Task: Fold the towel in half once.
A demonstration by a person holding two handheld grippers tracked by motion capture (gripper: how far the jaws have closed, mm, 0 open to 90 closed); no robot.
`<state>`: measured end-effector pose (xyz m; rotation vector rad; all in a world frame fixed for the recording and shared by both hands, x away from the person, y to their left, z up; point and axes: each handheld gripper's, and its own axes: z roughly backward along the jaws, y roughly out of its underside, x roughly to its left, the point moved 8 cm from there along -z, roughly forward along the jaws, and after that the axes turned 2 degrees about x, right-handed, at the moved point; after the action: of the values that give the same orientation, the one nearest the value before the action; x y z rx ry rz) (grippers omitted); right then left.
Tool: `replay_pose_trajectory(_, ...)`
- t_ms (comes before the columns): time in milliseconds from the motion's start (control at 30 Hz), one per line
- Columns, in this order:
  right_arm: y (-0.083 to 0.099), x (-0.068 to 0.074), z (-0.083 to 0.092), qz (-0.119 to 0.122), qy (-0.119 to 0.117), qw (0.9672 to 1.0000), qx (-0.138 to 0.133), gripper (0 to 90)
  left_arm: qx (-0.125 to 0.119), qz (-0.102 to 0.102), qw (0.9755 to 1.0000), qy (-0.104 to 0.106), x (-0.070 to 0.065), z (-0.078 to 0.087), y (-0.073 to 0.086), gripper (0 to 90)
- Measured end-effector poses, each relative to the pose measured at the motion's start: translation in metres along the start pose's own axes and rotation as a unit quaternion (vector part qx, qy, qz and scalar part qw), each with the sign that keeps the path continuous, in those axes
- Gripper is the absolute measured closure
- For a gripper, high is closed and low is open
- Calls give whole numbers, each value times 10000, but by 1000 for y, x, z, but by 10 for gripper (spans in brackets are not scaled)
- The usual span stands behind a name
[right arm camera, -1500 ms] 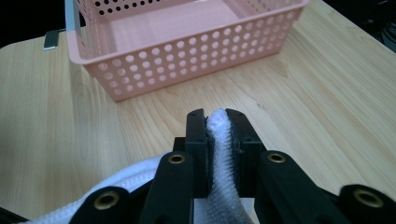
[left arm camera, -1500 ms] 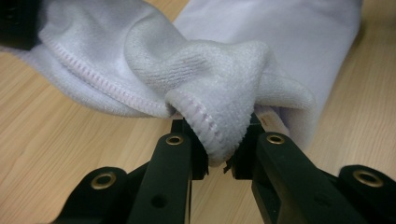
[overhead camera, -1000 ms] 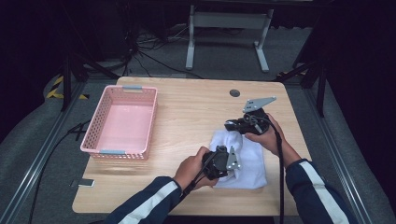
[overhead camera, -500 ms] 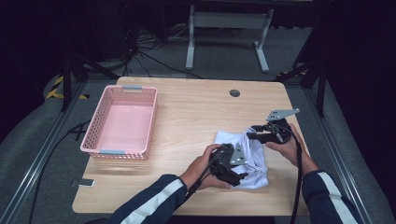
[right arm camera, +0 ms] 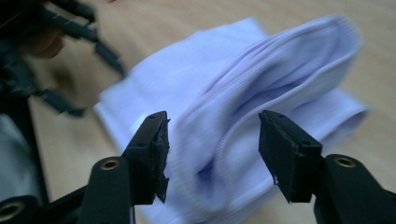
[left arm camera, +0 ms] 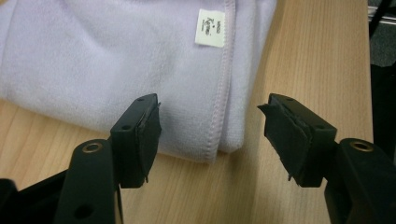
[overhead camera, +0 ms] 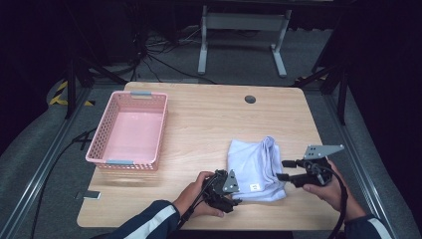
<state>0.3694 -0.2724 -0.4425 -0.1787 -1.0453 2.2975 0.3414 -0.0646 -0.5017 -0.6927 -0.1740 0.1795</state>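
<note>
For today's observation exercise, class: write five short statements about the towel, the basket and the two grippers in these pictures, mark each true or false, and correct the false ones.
1. The towel lies folded on the table. True.
2. The pink basket holds the towel. False: the basket is empty and the towel lies to its right.
3. The left gripper has its jaws open, with the towel's corner between them. True.
4. The right gripper is shut on the towel. False: its jaws are open.
5. The towel has a small white label near its hem. True.
</note>
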Motion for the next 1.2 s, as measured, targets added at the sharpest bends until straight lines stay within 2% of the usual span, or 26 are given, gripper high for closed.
replay_pose_trajectory(33, 0, 0, 0, 0, 0, 10000, 0, 410, 0, 0, 10000, 0, 0, 0, 0, 377)
replay_pose_trajectory(67, 7, 14, -2, 7, -209, 9998, 15, 406, 20, 95, 9999, -102, 3, -2, 5, 388)
replay_pose_trajectory(100, 8, 18, -3, -35, -288, 9996, 33, 397, -9, 144, 9999, -46, 5, -3, 6, 397)
replay_pose_trajectory(200, 11, 25, -7, 40, -295, 9995, 118, 386, 28, 153, 9999, -54, 8, -4, 11, 429)
replay_pose_trajectory(233, 15, 27, -15, 21, -175, 9995, 263, 390, 33, 192, 9998, 29, 9, -5, 13, 439)
replay_pose_trajectory(300, 20, 22, -22, 9, 135, 9991, 392, 405, 66, 134, 9999, 70, 9, -7, 15, 455)
replay_pose_trajectory(333, 23, 18, -26, -11, 267, 9987, 445, 451, 60, 121, 9999, 94, 9, -8, 15, 472)
replay_pose_trajectory(367, 23, 18, -26, -11, 267, 9987, 445, 451, 60, 121, 9999, 94, 9, -8, 15, 493)
replay_pose_trajectory(433, 29, 15, -30, -10, 374, 9981, 496, 639, 98, 10, 9998, 172, 10, -9, 17, 518)
replay_pose_trajectory(467, 30, 17, -27, 81, 404, 9981, 453, 744, 99, -19, 9997, 222, 10, -8, 17, 569)
replay_pose_trajectory(500, 30, 21, -23, 219, 373, 9982, 424, 793, 98, -31, 9997, 213, 10, -7, 18, 603)
replay_pose_trajectory(600, 36, 35, -11, 373, 269, 9980, 429, 827, 153, -99, 9994, 291, 11, -5, 20, 682)
replay_pose_trajectory(667, 38, 38, -9, 405, 213, 9980, 438, 832, 130, -83, 9995, 283, 11, -5, 20, 697)
replay_pose_trajectory(700, 45, 43, -8, 269, 219, 9982, 479, 796, 162, -109, 9993, 322, 11, -4, 21, 720)
replay_pose_trajectory(767, 52, 45, -8, 157, 210, 9976, 641, 640, 146, -98, 9992, 347, 11, -3, 22, 723)
replay_pose_trajectory(800, 54, 45, -8, 116, 283, 9972, 686, 603, 141, -74, 9993, 349, 10, -3, 23, 720)
replay_pose_trajectory(867, 55, 43, -5, -27, 362, 9975, 605, 475, 81, -175, 9990, 398, 10, 1, 24, 707)
replay_pose_trajectory(900, 52, 40, -2, -109, 475, 9975, 513, 449, 61, -132, 9988, 466, 10, 3, 24, 706)
replay_pose_trajectory(933, 48, 36, 3, -128, 607, 9973, 390, 451, -21, -107, 9991, 403, 11, 5, 24, 688)
replay_pose_trajectory(1000, 33, 29, 12, -189, 814, 9965, 43, 472, -102, -70, 9990, 439, 13, 9, 23, 661)
replay_pose_trajectory(1033, 33, 29, 12, -189, 814, 9965, 43, 472, -211, -27, 9989, 413, 15, 13, 21, 661)
replay_pose_trajectory(1067, 25, 25, 15, -152, 942, 9953, -139, 494, -367, 39, 9988, 318, 19, 16, 17, 649)
replay_pose_trajectory(1100, 12, 18, 18, -58, 1162, 9928, -274, 530, -451, 89, 9984, 337, 20, 17, 15, 630)
replay_pose_trajectory(1133, 5, 16, 17, -25, 1176, 9925, -326, 538, -592, 114, 9975, 366, 21, 18, 10, 631)
replay_pose_trajectory(1167, -5, 11, 14, 50, 1260, 9913, -380, 538, -618, 130, 9975, 303, 22, 16, 7, 625)
replay_pose_trajectory(1200, -18, 6, 9, 98, 1357, 9894, -506, 551, -602, 155, 9974, 352, 21, 14, 4, 608)
